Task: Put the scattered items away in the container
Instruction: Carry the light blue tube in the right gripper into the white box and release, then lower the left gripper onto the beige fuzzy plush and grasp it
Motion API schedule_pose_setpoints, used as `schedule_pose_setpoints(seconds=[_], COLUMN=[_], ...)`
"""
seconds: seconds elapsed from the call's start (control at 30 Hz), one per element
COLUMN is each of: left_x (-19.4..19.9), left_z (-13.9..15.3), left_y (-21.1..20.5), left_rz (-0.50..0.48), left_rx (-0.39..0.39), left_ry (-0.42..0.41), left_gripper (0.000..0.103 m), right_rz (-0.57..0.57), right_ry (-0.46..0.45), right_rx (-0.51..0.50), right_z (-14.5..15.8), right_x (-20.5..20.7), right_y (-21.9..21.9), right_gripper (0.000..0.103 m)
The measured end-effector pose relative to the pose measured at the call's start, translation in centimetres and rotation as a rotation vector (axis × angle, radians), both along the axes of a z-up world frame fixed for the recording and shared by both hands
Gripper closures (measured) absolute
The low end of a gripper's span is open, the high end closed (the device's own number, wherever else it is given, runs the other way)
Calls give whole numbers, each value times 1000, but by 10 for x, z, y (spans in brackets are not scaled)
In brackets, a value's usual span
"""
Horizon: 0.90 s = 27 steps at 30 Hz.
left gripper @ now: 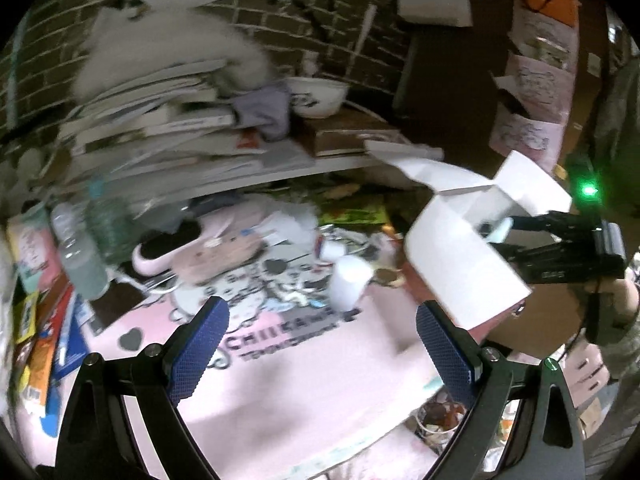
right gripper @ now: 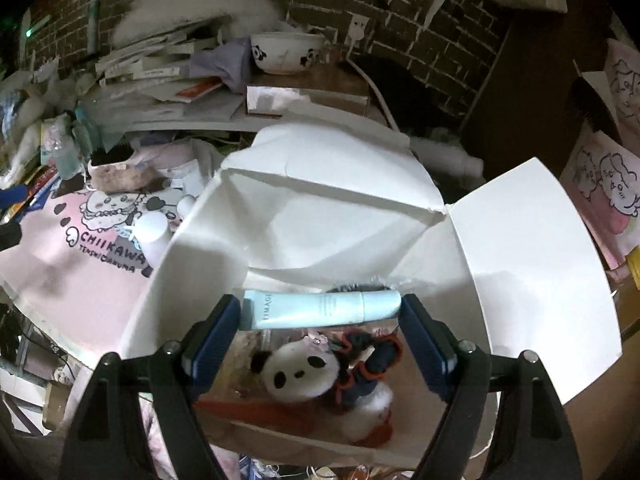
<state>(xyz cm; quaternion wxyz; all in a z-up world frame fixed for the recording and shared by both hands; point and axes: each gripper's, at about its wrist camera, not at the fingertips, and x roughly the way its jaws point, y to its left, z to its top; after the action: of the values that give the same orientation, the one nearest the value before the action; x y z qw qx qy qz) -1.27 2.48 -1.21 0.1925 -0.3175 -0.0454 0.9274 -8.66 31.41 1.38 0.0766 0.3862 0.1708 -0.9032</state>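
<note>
The right tool (right gripper: 320, 320) clamped a pale blue tube (right gripper: 320, 309) crosswise, directly above the open white box (right gripper: 520, 248). The left tool (left gripper: 322, 344) stood wide and empty over the pink surface (left gripper: 304, 392).

Lying crosswise between the pads of the right hand-held gripper (right gripper: 320, 312), a tube (right gripper: 320, 310), directly over the open box (right gripper: 520, 264). Resting inside the box, a panda plush (right gripper: 300, 372) beside a scrunchie (right gripper: 368, 360). Sitting at the desk's right edge, that box; standing just left of it on the printed mat (left gripper: 300, 360), a small bottle (left gripper: 348, 280). Perching on the shelf (right gripper: 224, 124) behind, a bowl (right gripper: 286, 52) right of stacked books (right gripper: 160, 68). Standing near the desk's left edge, water bottles (left gripper: 80, 248).
</note>
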Motion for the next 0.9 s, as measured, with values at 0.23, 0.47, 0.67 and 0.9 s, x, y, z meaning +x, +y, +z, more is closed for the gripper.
schedule_pose_setpoints(seconds=[0.23,0.47,0.67,0.9], left_x=[-4,-7,-10,-16], left_z=[0,-2,-5,-14], left_y=[14,11,6,-13], left_rz=[12,27,45,99], left_rx=[-52,-59,-62,-74], left_ry=[-1,-9,-17,-34], left_gripper=[9,9,9,9], right_rz=[-9,-23,2,161], right_ry=[-66,-61,7,195], right_rx=[-79,-151,-236,-328], right_z=[-6,-6,8,30], right_x=[-11,-12,-5,30], right_y=[8,15,13,-30], right_gripper=[24,24,21,5])
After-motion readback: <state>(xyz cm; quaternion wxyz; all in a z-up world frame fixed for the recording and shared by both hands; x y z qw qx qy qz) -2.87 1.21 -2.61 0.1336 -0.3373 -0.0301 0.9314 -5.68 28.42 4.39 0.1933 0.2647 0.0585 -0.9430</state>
